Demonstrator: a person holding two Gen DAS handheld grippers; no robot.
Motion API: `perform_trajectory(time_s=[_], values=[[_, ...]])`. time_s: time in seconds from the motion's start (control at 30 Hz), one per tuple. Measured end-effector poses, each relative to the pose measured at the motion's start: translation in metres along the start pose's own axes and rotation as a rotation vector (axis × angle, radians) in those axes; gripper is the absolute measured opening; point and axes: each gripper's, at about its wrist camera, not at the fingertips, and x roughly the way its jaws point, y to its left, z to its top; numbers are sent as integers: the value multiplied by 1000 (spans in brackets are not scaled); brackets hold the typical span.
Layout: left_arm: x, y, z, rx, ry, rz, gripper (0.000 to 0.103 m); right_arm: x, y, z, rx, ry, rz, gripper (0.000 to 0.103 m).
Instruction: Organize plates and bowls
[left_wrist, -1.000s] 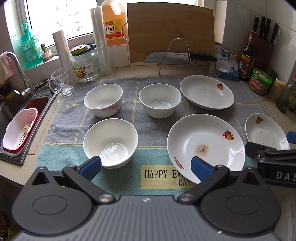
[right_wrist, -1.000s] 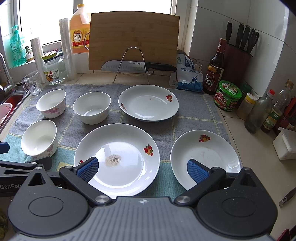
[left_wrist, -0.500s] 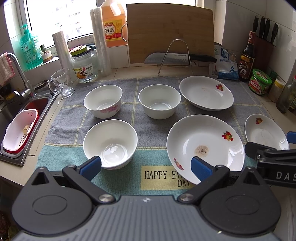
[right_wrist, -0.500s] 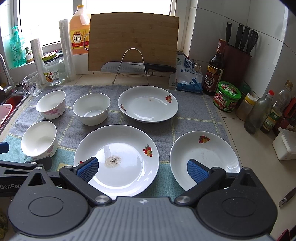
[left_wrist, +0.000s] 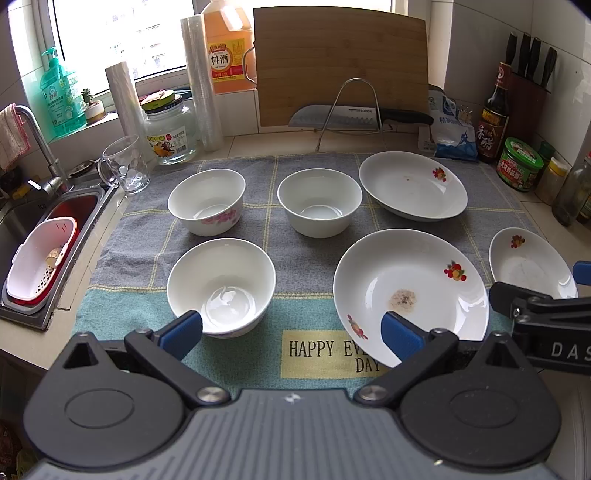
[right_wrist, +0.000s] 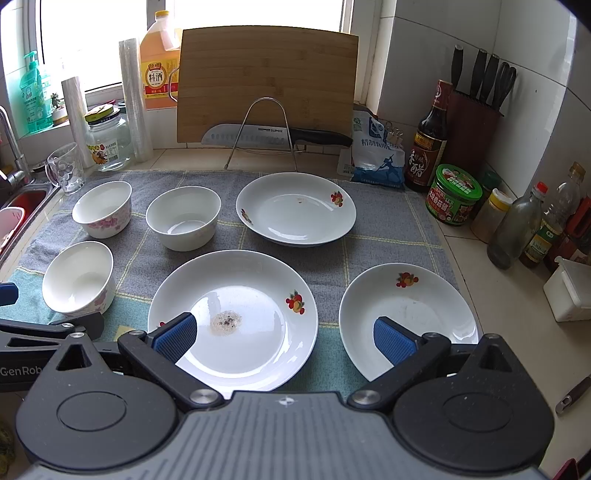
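Note:
Three white bowls stand on a grey-green mat: a near left bowl (left_wrist: 221, 286) (right_wrist: 77, 282), a far left floral bowl (left_wrist: 207, 201) (right_wrist: 102, 208) and a middle bowl (left_wrist: 319, 201) (right_wrist: 183, 216). The large plate (left_wrist: 410, 291) (right_wrist: 232, 317) carries a brown food stain. A far plate (left_wrist: 413, 185) (right_wrist: 295, 208) and a right plate (left_wrist: 532, 267) (right_wrist: 408, 315) lie beside it. My left gripper (left_wrist: 291, 332) stands open over the mat's front edge, between the near bowl and the large plate. My right gripper (right_wrist: 282, 334) stands open, its pads over the large and right plates. Both hold nothing.
A sink (left_wrist: 22, 229) with a red-white basket lies left. A glass mug (left_wrist: 125, 170), jar (left_wrist: 170, 134), rolls, cooking wine jug, cutting board (right_wrist: 266, 85), knife on a wire rack (right_wrist: 280, 134) line the back. Bottles, jars and a knife block (right_wrist: 476, 122) crowd the right.
Both views shifted only slightly; the grippers stay open and no dish has moved.

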Motion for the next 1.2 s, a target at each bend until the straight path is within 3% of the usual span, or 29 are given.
perform_trajectory(time_s=[0.73,1.2], values=[[-1,-3,5,14,-27,-21,102,-4,-5,1,-11,-51,2,103],[3,-5,11,153,-78,-160,102,-18,-10,-14,33,-144,-43,103]])
